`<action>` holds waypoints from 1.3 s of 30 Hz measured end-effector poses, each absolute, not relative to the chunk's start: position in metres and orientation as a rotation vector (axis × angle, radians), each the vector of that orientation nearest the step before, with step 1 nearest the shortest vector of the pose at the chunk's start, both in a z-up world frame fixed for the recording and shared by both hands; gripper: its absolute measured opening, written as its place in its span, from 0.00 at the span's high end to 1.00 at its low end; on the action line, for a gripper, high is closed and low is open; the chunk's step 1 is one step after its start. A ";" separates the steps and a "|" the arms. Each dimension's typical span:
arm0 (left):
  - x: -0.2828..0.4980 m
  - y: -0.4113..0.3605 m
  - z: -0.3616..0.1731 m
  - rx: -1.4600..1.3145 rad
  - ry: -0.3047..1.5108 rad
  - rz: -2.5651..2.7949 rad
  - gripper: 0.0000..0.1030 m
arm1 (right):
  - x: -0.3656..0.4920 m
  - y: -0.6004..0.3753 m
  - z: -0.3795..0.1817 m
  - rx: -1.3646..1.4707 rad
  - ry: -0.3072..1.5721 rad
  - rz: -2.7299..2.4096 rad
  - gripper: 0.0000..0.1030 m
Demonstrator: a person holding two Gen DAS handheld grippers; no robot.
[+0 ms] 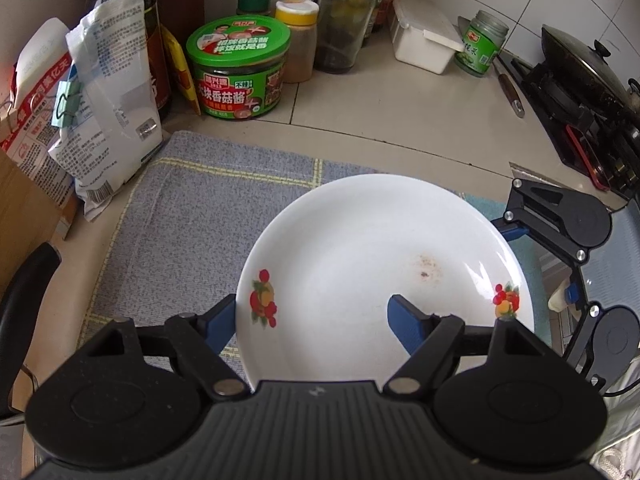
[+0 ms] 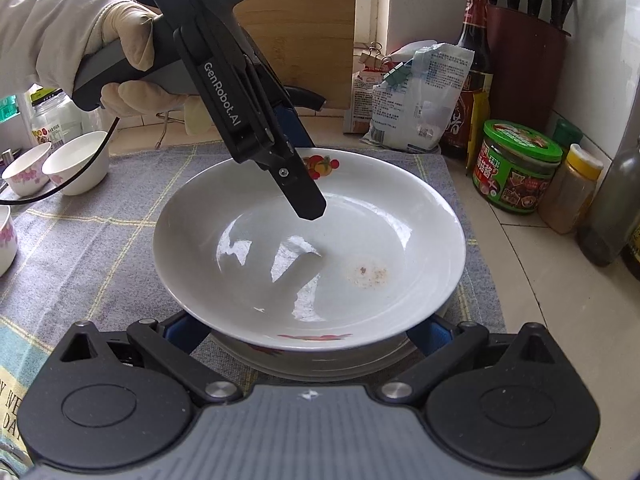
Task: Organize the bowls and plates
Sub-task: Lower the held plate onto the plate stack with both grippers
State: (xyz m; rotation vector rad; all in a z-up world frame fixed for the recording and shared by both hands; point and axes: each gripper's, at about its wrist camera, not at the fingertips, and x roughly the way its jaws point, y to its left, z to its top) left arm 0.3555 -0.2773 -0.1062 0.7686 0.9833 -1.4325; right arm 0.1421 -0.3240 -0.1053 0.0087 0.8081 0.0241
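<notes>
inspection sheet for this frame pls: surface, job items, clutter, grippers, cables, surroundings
Surface: tiled counter with a grey checked cloth spread on it.
Job's things: white fruit-print plate lies on top of a plate stack; brownish stain at its centre. Three small white bowls on the cloth's far left.
Clutter: green-lidded mushroom sauce jar, clipped bags, soy sauce bottle, spice jars.
Grippers: left gripper open, straddling the plate's rim, one finger inside; right gripper flanks the stack, contact unclear.
Cables: black cable trails past the bowls.
Surroundings: wok on stove, knife block, tiled wall.
</notes>
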 end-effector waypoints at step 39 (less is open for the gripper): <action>0.358 -0.283 -0.117 0.754 0.979 -1.390 0.22 | 0.136 -0.321 -0.105 -0.005 0.888 -0.008 0.00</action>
